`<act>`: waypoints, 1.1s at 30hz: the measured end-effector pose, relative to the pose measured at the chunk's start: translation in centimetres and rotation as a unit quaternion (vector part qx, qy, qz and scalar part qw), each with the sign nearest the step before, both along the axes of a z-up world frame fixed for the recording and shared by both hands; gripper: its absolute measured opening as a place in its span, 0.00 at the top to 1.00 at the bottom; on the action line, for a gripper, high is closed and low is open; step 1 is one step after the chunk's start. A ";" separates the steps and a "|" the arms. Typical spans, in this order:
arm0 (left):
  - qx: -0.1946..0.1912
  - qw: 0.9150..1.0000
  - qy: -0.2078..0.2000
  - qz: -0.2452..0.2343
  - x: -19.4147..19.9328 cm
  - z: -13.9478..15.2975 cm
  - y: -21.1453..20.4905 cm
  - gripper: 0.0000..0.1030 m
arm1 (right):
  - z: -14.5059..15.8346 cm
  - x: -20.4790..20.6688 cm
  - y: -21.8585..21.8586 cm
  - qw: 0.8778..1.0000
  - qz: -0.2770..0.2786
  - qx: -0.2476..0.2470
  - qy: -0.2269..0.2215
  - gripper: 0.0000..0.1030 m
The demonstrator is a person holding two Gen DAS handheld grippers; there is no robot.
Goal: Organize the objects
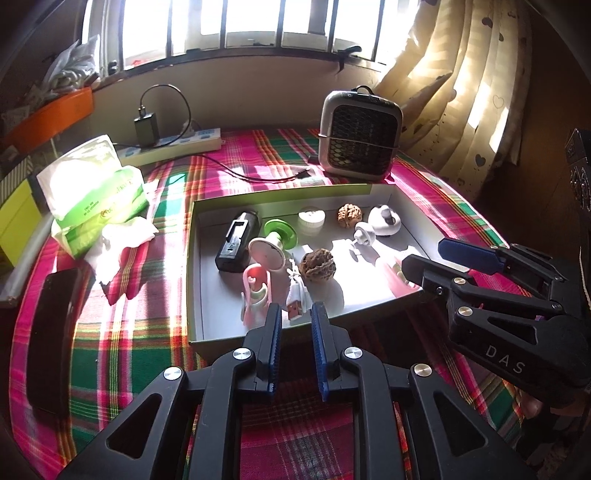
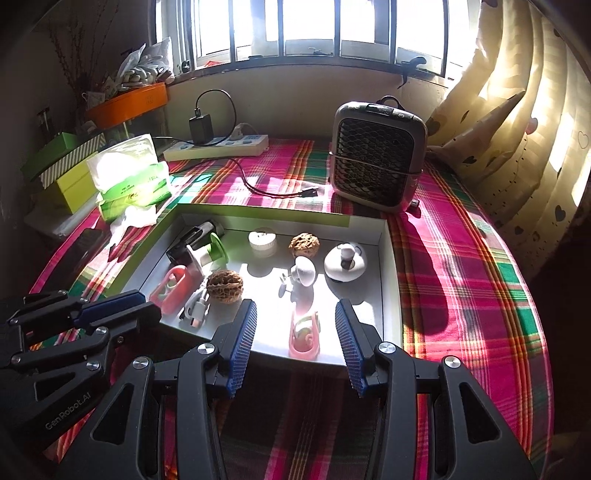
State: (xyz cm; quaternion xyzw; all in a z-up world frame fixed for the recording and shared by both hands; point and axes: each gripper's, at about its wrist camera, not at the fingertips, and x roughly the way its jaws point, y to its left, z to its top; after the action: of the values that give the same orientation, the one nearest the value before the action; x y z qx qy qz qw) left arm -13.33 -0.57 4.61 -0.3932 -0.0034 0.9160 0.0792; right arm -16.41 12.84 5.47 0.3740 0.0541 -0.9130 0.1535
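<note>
Tabletop (image 2: 480,258) under a pink-green plaid cloth, sunlit from a barred window (image 2: 295,26) at 12 o'clock; cream curtain (image 2: 524,122) hangs at 2 o'clock.

Left edge, 9 to 10 o'clock: dark phone (image 1: 51,339) flat on the cloth, tissue pack (image 1: 96,192) with loose tissue beside it, stacked green boxes (image 2: 62,162) beyond. Power strip (image 2: 218,146) with a black charger plugged in at 11 o'clock; its cable trails across the cloth toward the small fan heater (image 2: 376,155) at 1 o'clock. Bare cloth lies open along the right side of the tray and in front of its near rim.

Centre: shallow white tray (image 2: 388,280), near rim just ahead of both tools. Inside, from left: black device (image 1: 236,240), green-and-white spool (image 1: 273,240), pink clip (image 1: 255,288), white USB cable (image 1: 295,295), walnut (image 2: 224,286), white cap (image 2: 262,240), second walnut (image 2: 303,244), white mushroom-shaped piece (image 2: 303,271), second pink clip (image 2: 304,334) at the near rim, white round stand (image 2: 345,262) at the far right.

Left hand-held gripper (image 1: 295,321): jaws a narrow gap apart, nothing gripped, USB plug showing beyond the tips.

Right hand-held gripper (image 2: 295,325): jaws partly spread, released, framing the second pink clip without touching.
</note>
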 end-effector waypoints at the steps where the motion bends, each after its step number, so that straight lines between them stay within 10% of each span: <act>1: -0.002 1.000 0.001 0.002 0.2 0.0 0.0 0.85 | -0.1 0.2 0.0 1.000 -0.001 0.001 -0.001 0.56; 33: -0.035 0.997 -0.039 0.058 5.3 -3.5 1.4 0.71 | -3.9 6.2 1.8 0.998 -0.019 0.010 -0.052 0.49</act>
State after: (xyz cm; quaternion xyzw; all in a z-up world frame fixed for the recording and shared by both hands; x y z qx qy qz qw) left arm -7.99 0.81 1.15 -0.4304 0.0022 0.9026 0.0117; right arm -10.22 14.64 1.53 0.4232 0.0482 -0.8946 0.1351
